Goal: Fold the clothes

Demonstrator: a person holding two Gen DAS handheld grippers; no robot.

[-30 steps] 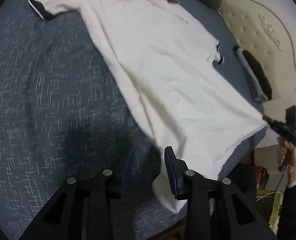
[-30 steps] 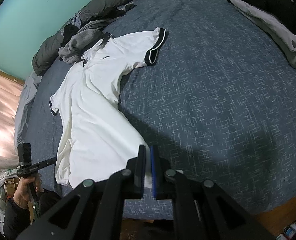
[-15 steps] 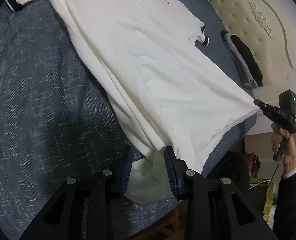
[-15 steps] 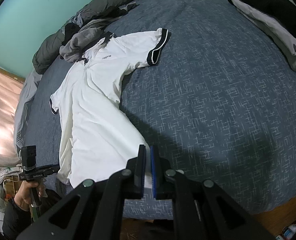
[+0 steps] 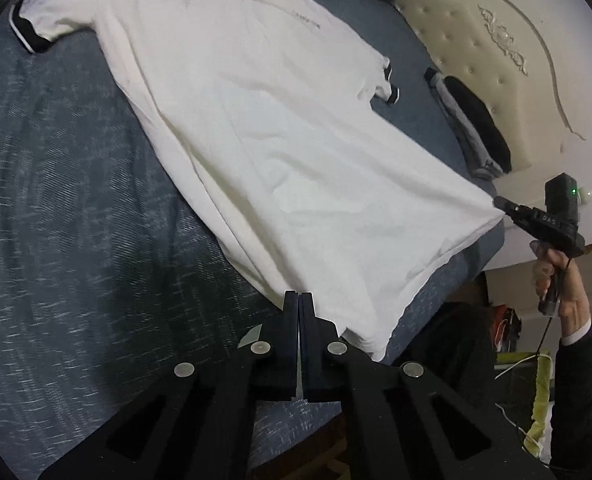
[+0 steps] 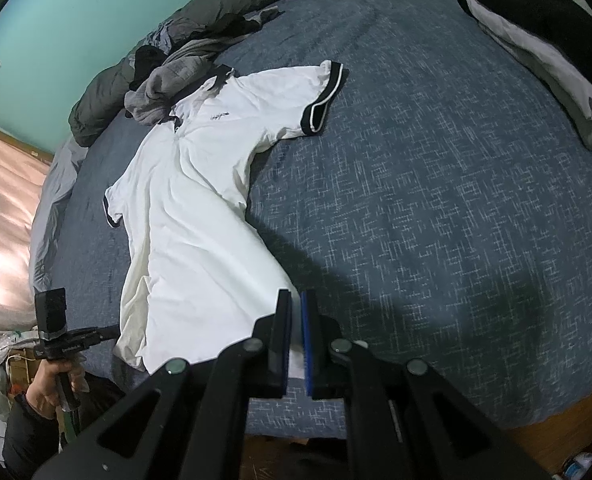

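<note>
A white polo shirt [image 5: 263,128] with black collar and sleeve trim lies face up on the blue bedspread [image 5: 63,220], collar far from me; it also shows in the right wrist view [image 6: 199,208]. My left gripper [image 5: 299,298] is shut on one bottom hem corner. My right gripper [image 6: 296,300] is shut on the other hem corner and shows in the left wrist view [image 5: 500,202]. The hem is stretched between them near the bed's edge. The left gripper also shows in the right wrist view [image 6: 111,330].
A folded pile of grey and black clothes [image 6: 552,48] lies on the bed near the cream headboard [image 5: 508,52]. A heap of grey garments [image 6: 175,76] and a dark duvet [image 6: 235,12] lie beyond the collar. The wooden bed edge [image 6: 568,424] is below.
My left gripper has closed from open onto the shirt's hem corner. The shirt has been pulled flatter and its hem is taut. The right gripper has stayed shut on its corner.
</note>
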